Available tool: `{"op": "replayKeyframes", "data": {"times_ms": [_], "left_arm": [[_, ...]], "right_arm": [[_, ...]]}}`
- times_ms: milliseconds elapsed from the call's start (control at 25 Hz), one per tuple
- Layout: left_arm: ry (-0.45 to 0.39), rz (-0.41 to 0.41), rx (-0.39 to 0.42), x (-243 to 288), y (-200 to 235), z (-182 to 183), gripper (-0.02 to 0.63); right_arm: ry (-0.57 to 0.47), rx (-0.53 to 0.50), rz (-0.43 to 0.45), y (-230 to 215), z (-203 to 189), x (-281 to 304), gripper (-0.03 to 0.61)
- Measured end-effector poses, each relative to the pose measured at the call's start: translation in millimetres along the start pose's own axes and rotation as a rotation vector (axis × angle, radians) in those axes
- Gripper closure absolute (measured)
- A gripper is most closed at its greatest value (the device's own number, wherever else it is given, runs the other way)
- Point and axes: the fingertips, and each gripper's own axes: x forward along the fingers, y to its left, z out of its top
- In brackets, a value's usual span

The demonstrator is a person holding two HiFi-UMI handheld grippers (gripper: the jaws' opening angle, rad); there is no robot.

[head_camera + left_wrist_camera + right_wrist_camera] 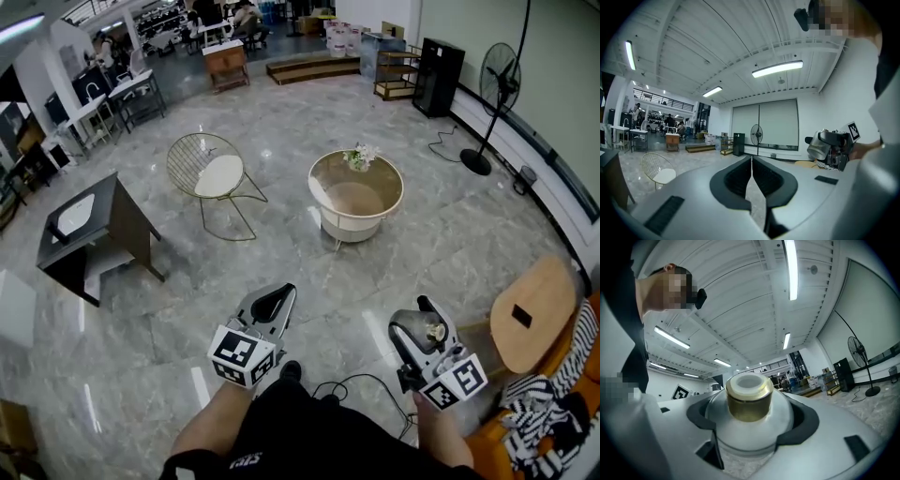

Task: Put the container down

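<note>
The container (747, 404) is a pale, rounded jar with a gold neck and a white cap. It sits between the dark pads of my right gripper (751, 430), which is shut on it, cap pointing away from the camera. In the head view the container (419, 331) shows in the right gripper (424, 328) at lower right, held above the floor. My left gripper (279, 295) is at lower centre, jaws together and nothing in them. In the left gripper view the jaws of the left gripper (751, 164) meet along one line, and the container (817, 146) appears off to the right.
A round white table (385, 209) with a small flower bunch (361, 157) stands ahead on the marble floor. A wire chair (211, 173) and a dark side table (98, 230) are to the left. A round wooden board (534, 314), striped cloth (548, 412) and a standing fan (494, 89) are to the right.
</note>
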Motion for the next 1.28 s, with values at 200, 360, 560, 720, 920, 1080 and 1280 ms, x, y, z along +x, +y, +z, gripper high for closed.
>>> {"op": "replayKeyframes", "data": {"times_ms": [200,360,560,720,920,1080,1280], "left_arm": [[0.002,0.015,-0.007,2,23,0,0.597],[0.0,0.018,0.006,12,52,2,0.597],[-0.014,0.049,-0.004,29,114,4,0.597],[-0.025,0.061,-0.014,44,171,8,0.597],[-0.035,0.073,-0.036,54,245,12,0.597],[-0.039,0.069,-0.053,56,296,11,0.597],[-0.036,0.037,-0.049,57,342,10,0.597]], "right_arm": [[-0.003,0.026,0.006,-3,-8,17,0.23],[0.014,0.042,0.014,-9,-21,49,0.23],[0.027,0.044,0.029,-19,-28,112,0.23],[0.039,0.054,0.034,-29,-34,172,0.23],[0.049,0.048,0.039,-31,-39,250,0.23],[0.053,0.035,0.039,-27,-42,302,0.23],[0.043,0.036,0.023,-17,-46,350,0.23]]}}
